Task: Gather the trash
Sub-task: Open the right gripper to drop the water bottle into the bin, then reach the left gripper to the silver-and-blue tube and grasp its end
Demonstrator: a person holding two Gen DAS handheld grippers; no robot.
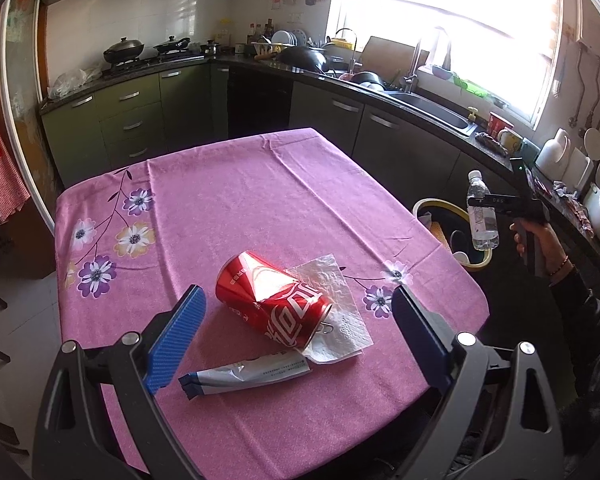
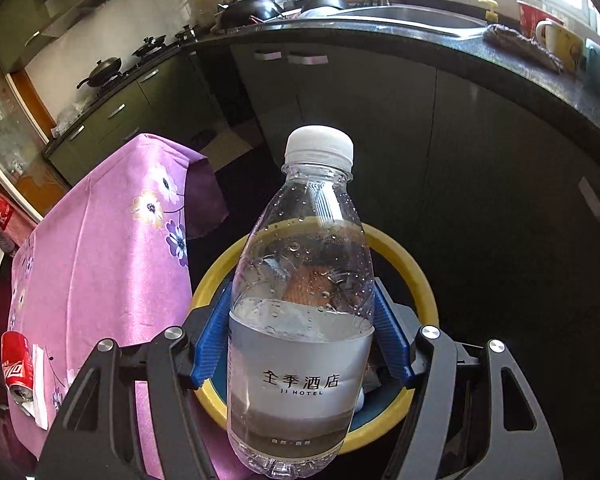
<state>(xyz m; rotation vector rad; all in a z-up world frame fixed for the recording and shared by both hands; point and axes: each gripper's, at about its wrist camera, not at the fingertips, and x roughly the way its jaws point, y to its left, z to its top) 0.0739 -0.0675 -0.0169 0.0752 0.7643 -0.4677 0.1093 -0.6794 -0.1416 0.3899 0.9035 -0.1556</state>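
Right gripper (image 2: 300,344) pinching clear plastic water bottle with white cap (image 2: 300,280) at label, held upright over yellow-rimmed round bin (image 2: 416,276) beside table. Judgement: drop step in hand — centre bottle over bin mouth before spreading fingers, keep clear of rim.

Left gripper (image 1: 296,332) spread wide, empty, hovering over pink floral tablecloth (image 1: 260,200) — dented red cola can (image 1: 274,304) lies on white paper napkin (image 1: 332,320); crumpled silver-blue wrapper (image 1: 244,376) just beside.

The bottle (image 2: 300,312) blocks most of the yellow-rimmed bin (image 2: 404,264), so can't tell what's in there. Napkin (image 1: 332,312) is half buried under the can (image 1: 274,304). Small print on the flattened tube (image 1: 248,374) is unreadable.
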